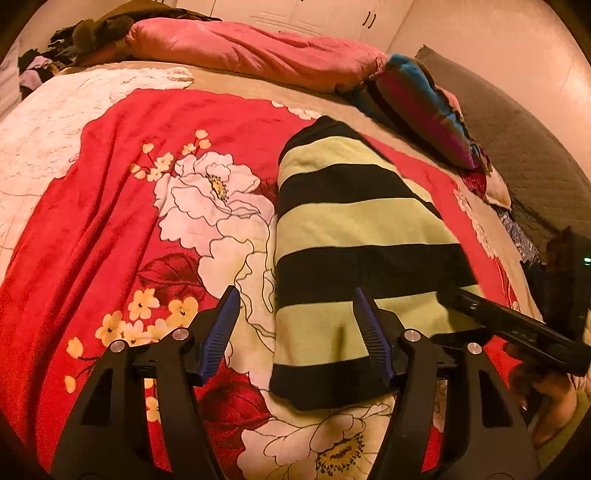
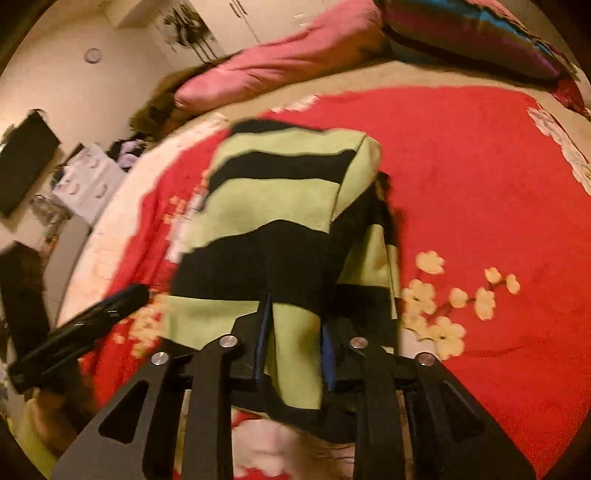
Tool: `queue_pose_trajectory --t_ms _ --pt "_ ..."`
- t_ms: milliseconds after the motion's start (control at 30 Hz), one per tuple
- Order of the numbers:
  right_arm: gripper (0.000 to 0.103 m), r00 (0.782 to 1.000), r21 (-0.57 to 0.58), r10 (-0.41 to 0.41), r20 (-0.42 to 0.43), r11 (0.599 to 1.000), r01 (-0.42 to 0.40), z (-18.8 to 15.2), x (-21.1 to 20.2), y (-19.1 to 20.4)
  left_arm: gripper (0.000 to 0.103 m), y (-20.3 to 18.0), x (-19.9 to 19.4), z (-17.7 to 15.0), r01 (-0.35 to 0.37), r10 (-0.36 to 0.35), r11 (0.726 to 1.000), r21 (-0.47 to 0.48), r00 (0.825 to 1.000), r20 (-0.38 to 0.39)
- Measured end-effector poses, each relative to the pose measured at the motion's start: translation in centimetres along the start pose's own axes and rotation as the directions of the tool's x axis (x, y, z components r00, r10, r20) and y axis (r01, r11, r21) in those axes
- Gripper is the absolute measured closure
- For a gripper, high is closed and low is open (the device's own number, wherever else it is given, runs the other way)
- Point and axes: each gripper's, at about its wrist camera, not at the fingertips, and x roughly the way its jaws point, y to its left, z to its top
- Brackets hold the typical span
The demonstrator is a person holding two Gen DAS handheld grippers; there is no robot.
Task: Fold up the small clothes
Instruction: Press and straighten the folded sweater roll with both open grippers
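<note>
A small garment with lime-green and black stripes lies lengthwise on a red floral blanket spread over a bed. My left gripper hovers open over the garment's near left corner; its right finger is above the fabric and its left finger above the blanket, gripping nothing. From the right, my right gripper reaches the garment's near right edge. In the right wrist view the garment fills the narrow gap of the right gripper, whose blue pads press a bunched fold. The left gripper shows at the left.
A long pink pillow lies across the far end of the bed, and a cushion striped in blue, magenta and black sits at the far right. A pile of dark clothes sits far left. White wardrobe doors stand behind.
</note>
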Motion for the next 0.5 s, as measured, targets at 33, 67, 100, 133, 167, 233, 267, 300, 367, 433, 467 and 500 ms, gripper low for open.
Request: queue_pose_trajectory --t_ms 33,67,100,133,167,233,267,300,367,433,467,500 --pt "0.066 0.999 -0.011 -0.028 0.016 1.000 0.028 0.0 0.2 -0.1 0.047 -0.1 0.1 -0.1 -0.002 0.002 1.000 0.005 1.000 -0.004" --pt "0.055 0.998 -0.019 -0.052 0.025 0.998 0.053 -0.1 0.2 -0.2 0.047 -0.3 0.1 -0.1 -0.006 0.006 1.000 0.012 1.000 -0.004" --pt "0.055 0.997 -0.027 -0.064 0.032 0.998 0.065 -0.1 0.0 -0.2 0.047 -0.3 0.1 -0.1 -0.007 0.007 1.000 0.017 1.000 -0.003" --pt "0.055 0.997 -0.037 -0.069 0.038 0.997 0.071 -0.1 -0.2 -0.1 0.046 -0.4 0.0 -0.1 -0.008 0.009 1.000 0.022 1.000 -0.001" --pt "0.055 0.996 -0.047 -0.079 0.043 0.996 0.081 -0.3 -0.2 -0.1 0.045 -0.5 -0.1 -0.1 -0.011 0.011 1.000 0.028 1.000 0.003" --pt "0.055 0.993 -0.072 -0.100 0.060 0.992 0.104 -0.3 -0.7 0.1 0.044 -0.7 -0.2 -0.1 -0.015 0.015 0.999 0.036 1.000 0.008" --pt "0.055 0.992 -0.076 -0.104 0.071 0.991 0.109 -0.4 -1.0 0.1 0.043 -0.8 -0.3 0.0 -0.018 0.018 0.999 0.040 1.000 0.011" --pt "0.053 0.991 -0.080 -0.107 0.085 0.990 0.114 -0.4 -1.4 0.2 0.043 -1.0 -0.4 0.0 -0.022 0.021 0.999 0.046 1.000 0.015" --pt "0.053 0.988 -0.084 -0.112 0.110 0.989 0.121 -0.7 -2.4 0.1 0.043 -1.2 -0.5 0.0 -0.027 0.026 0.998 0.054 0.999 0.020" --pt "0.053 0.982 -0.089 -0.110 0.153 0.988 0.124 -1.0 -3.5 0.4 0.042 -1.3 -0.6 0.1 -0.031 0.030 0.998 0.060 0.999 0.024" --pt "0.053 0.980 -0.091 -0.107 0.168 0.988 0.124 -1.2 -4.1 0.7 0.041 -1.4 -0.7 0.1 -0.036 0.034 0.997 0.064 0.999 0.027" --pt "0.053 0.977 -0.095 -0.101 0.186 0.988 0.120 -1.3 -4.6 0.9 0.041 -1.4 -0.7 0.1 -0.039 0.037 0.997 0.066 0.999 0.028"
